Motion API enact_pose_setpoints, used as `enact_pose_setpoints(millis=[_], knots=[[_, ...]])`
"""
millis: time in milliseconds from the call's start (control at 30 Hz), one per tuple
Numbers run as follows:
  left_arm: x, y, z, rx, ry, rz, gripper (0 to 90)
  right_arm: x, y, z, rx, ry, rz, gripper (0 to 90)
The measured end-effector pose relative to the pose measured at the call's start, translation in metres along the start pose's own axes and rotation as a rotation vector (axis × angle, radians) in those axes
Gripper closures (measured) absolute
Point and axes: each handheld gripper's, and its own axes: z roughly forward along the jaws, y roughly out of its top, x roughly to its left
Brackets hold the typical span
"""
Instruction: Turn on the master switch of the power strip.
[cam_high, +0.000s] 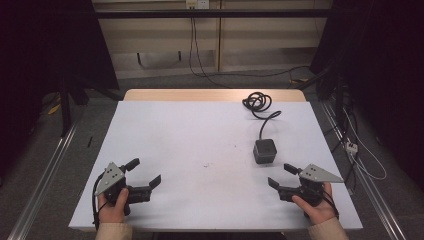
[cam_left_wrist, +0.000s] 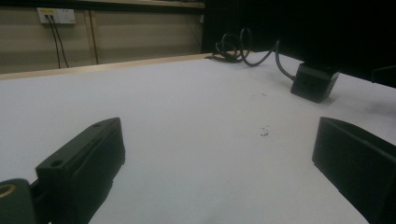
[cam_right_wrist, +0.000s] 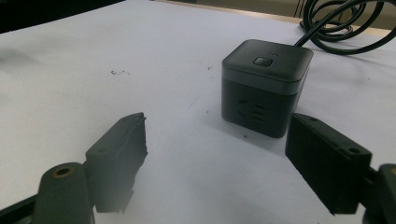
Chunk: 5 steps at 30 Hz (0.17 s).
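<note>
A dark cube power socket is seen upright on the white table, right of centre. Its black cord is coiled at the far edge.

Step in hand, as judged: an approach not yet begun in earnest. The right gripper is held low near the table's front right corner, with the cube just beyond its jaws. In the right gripper view the cube is placed ahead and toward the right jaw, apart from both. Jaws are spread wide; nothing is held or touched.

The left gripper is rested at the front left, well apart from the cube. Jaws are likewise wide, with bare table between them.

Next move, as judged: the right gripper would need to be brought forward and shifted slightly so the cube is centred between the jaws before closing.
</note>
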Motion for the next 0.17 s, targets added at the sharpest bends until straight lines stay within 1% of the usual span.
enact_pose_setpoints(millis=[167], knots=[[0.001,0.0002,0.0014,0.005,0.0,0.004,2.1,-0.0004,-0.001,-0.0012,-0.001,-0.002,0.002,20.3]])
